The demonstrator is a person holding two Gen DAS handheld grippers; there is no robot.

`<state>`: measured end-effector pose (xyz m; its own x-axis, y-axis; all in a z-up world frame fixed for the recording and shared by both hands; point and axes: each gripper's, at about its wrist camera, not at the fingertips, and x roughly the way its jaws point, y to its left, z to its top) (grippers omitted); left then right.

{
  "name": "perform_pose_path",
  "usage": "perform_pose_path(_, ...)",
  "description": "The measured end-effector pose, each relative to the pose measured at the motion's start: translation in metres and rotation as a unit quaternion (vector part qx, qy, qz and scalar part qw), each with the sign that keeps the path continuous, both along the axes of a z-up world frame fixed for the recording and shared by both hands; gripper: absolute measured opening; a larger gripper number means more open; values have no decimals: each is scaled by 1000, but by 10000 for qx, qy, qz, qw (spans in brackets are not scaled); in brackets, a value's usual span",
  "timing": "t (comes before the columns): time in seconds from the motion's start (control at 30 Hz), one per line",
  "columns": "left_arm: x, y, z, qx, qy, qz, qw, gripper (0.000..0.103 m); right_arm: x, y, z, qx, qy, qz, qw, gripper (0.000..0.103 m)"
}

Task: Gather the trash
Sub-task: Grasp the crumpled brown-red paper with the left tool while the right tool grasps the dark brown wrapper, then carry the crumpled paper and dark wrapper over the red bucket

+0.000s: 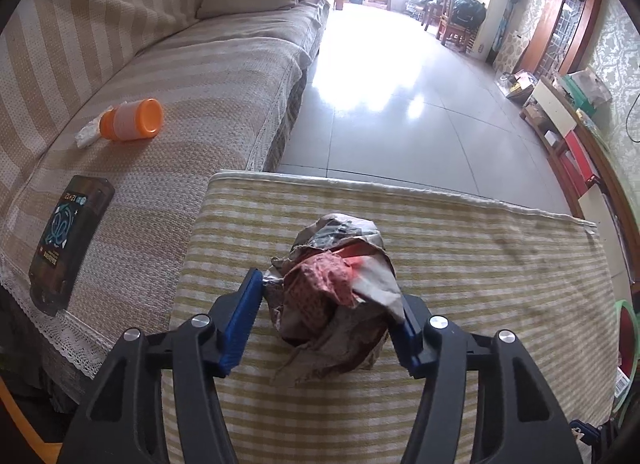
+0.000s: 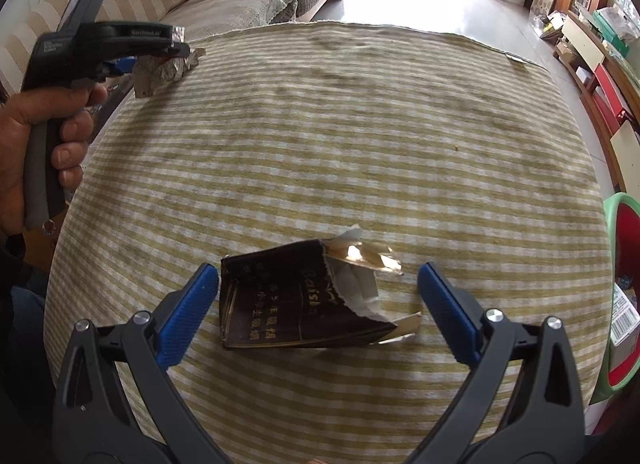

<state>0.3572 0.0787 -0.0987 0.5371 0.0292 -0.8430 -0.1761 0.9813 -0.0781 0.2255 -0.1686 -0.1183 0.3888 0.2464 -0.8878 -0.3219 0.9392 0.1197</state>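
Note:
A crumpled wad of paper and foil wrappers sits on the yellow striped tablecloth. My left gripper is closed around it, with a blue pad pressing each side. The right wrist view shows the same wad at the table's far left, in that gripper, which a hand holds. A torn dark brown packet with gold lettering lies flat on the cloth. My right gripper stands open astride it, its pads clear of the packet on both sides.
A striped sofa runs along the left, carrying an orange cup on its side, a white scrap and a flat dark packet. A green-rimmed bin stands at the table's right edge. Shiny tiled floor lies beyond.

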Motion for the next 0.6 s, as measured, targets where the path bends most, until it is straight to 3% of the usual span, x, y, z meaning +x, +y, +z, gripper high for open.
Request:
perform_pose_path(0.23,-11,-8,14,24,-139,-111,9998,56,-11,10,-2,-314,-164,255,9990,97)
perform_pose_path(0.43,-21,-16,27,-7,-264,-208,9994,54,-14,7,1,-324,-196,275,9989,75)
perform_pose_path(0.6,-31,-22,40,-63,-380,-220,9990,53,-15,1,6,-183,-190,255,9993,75)
